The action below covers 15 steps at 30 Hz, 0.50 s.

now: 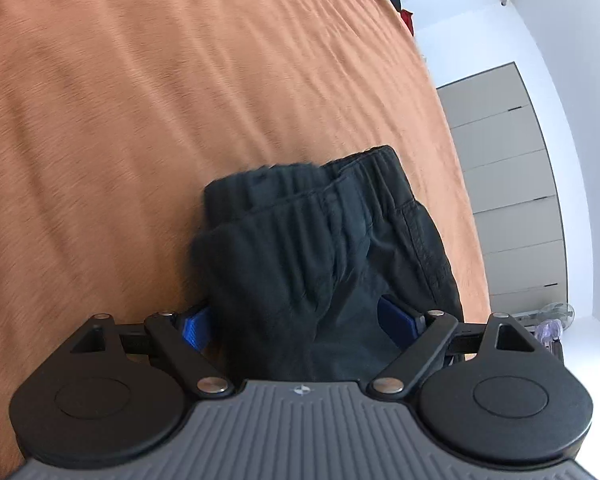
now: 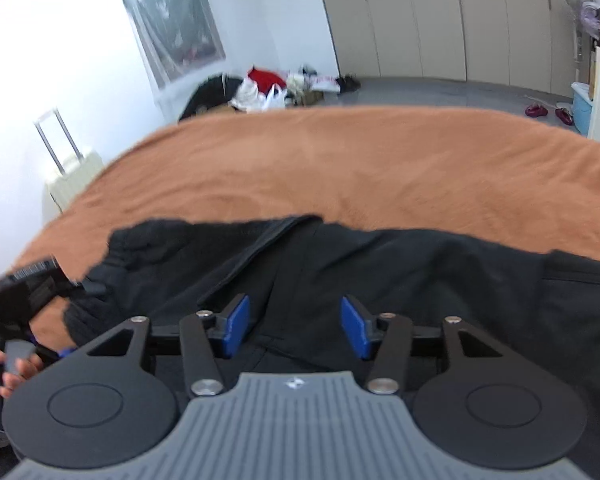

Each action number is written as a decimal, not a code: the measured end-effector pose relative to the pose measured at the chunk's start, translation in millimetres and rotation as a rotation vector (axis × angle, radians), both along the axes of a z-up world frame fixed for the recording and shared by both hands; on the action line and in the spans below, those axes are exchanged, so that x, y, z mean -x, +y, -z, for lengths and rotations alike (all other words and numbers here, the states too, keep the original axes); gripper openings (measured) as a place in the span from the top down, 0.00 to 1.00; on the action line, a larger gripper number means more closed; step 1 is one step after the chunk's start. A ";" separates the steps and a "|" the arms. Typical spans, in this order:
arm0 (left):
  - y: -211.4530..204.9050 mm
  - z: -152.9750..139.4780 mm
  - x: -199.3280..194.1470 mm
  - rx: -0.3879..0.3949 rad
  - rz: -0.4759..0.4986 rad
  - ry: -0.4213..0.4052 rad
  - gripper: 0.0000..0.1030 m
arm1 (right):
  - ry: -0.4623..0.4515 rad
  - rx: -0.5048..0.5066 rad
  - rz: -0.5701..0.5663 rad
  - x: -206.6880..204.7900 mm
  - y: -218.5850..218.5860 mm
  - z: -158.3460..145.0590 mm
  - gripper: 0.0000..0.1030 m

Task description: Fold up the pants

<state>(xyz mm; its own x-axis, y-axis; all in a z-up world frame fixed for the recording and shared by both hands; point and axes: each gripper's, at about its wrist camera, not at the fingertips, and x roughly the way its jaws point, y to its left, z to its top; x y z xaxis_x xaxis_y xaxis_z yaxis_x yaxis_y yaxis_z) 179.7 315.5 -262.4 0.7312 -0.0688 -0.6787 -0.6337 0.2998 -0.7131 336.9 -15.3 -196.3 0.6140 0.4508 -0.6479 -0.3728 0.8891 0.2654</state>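
Black pants [image 2: 380,264] lie spread across the orange blanket [image 2: 340,160]. In the right wrist view my right gripper [image 2: 296,326] hovers over the middle of them. Its blue pads [image 2: 236,326] stand apart and no cloth is pinched between them. At the left edge of that view a hand [image 2: 4,360] holds my left gripper [image 2: 40,284] at the waist end of the pants. In the left wrist view my left gripper [image 1: 298,324] is shut on a thick bunch of the pants [image 1: 300,248]. The elastic waistband [image 1: 340,176] sticks out ahead of its blue pads [image 1: 198,328].
The blanket covers a wide bed whose far edge [image 2: 340,114] drops to a grey floor. A cream suitcase [image 2: 72,172] stands at the left. A heap of clothes and bags [image 2: 276,88] lies beyond the bed, with beige wardrobe doors [image 2: 440,24] behind and red slippers [image 2: 536,110] at the right.
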 end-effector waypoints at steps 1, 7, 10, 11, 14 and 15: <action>3.5 -0.1 -5.2 0.006 0.012 0.001 0.03 | 0.018 0.006 -0.008 -4.4 9.3 6.6 0.66; 65.0 6.6 -45.0 0.207 0.523 0.036 0.02 | 0.092 0.027 -0.084 -12.9 25.3 23.6 0.70; 107.7 19.2 -54.9 0.372 0.642 0.044 0.02 | 0.077 0.054 -0.112 -7.0 21.5 26.0 0.69; 117.5 17.5 -59.3 0.347 0.668 0.050 0.02 | 0.082 0.058 -0.113 -6.9 19.1 26.9 0.69; 131.3 6.2 -77.3 0.234 0.724 0.045 0.02 | 0.099 0.056 -0.102 -9.1 11.8 29.8 0.69; 130.5 6.3 -87.2 0.230 0.763 0.031 0.02 | 0.105 0.052 -0.099 -9.7 9.7 30.5 0.69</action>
